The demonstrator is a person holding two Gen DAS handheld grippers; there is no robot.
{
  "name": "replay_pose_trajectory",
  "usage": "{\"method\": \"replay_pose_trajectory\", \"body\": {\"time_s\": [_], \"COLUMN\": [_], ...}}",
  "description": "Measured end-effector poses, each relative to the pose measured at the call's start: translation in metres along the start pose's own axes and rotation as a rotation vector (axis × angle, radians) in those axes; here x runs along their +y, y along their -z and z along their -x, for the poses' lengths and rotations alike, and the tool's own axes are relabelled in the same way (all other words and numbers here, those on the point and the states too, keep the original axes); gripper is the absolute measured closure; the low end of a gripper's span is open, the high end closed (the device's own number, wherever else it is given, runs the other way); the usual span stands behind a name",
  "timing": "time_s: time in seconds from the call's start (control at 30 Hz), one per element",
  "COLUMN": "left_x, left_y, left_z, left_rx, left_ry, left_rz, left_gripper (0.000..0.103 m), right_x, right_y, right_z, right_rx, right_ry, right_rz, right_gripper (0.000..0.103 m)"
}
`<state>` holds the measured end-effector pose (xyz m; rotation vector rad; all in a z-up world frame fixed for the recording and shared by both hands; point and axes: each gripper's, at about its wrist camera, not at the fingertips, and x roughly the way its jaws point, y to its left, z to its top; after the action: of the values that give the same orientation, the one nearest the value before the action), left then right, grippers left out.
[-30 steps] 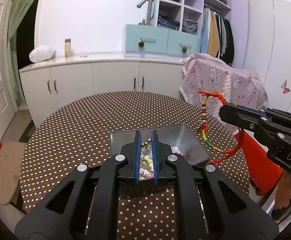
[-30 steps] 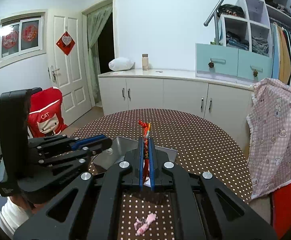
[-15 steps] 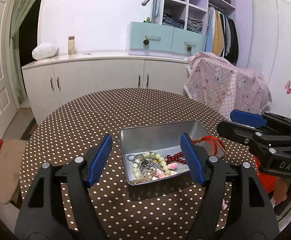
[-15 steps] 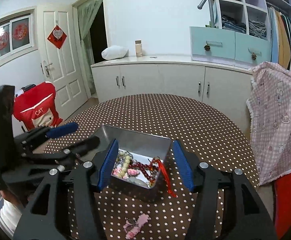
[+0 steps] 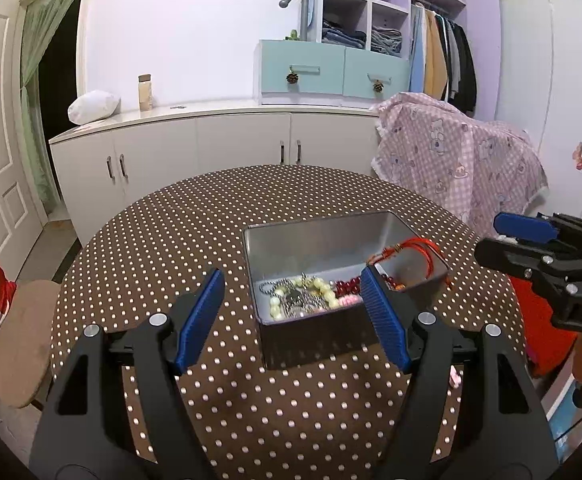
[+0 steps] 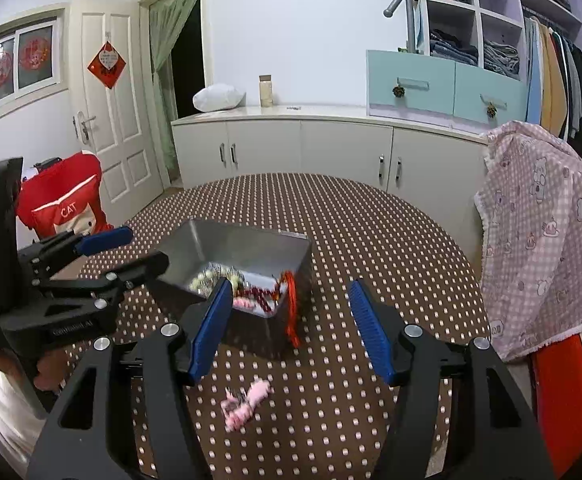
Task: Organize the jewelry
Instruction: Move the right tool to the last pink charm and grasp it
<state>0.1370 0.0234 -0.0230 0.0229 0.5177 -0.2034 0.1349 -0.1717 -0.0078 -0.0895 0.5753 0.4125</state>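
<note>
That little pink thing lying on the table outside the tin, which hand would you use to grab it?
Probably the right gripper: the pink piece lies just below its opening, empty jaws. The left gripper faces the metal tin instead.

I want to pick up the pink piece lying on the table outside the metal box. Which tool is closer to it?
Right. The right tool, jaws opening and empty, hovers just above the pink piece. The left tool is further off, over the metal box.
</note>
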Motion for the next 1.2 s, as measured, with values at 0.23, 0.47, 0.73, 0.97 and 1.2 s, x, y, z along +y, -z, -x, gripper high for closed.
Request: {"method": "replay_pose_trajectory", "body": {"time_s": [0.23,0.47,0.73,0.97,1.2], "left_x": [0.001,-0.008,-0.017,-0.032,-0.051], "left_y": [0.012,0.035,0.047,0.052,0.049], "left_z": [0.000,0.002,0.000,-0.008,-0.016], "left_rx": [0.028,0.080,0.119,0.165,0.199], "left_ry": [-0.008,0.050,0.089,0.136,0.176], "left_rz": [0.004,-0.017,-0.032,-0.068,-0.113], "left_gripper": [0.033,0.033,0.033,0.033,0.033], "right_x": [0.001,0.006,0.028,0.026,0.006], "right_y": [0.026,0.049,0.063,0.064,0.064], "right_z": [-0.009,-0.017,-0.028,-0.029,-0.018], "right_rx": [0.069,0.129,0.174,0.154,0.137], "right_ry": [-0.012,-0.057,-0.101,-0.089,-0.073], "right_rz": [0.003,0.007,0.089,0.102,0.045], "right_gripper": [0.045,0.045,0.067,0.089,0.089]}}
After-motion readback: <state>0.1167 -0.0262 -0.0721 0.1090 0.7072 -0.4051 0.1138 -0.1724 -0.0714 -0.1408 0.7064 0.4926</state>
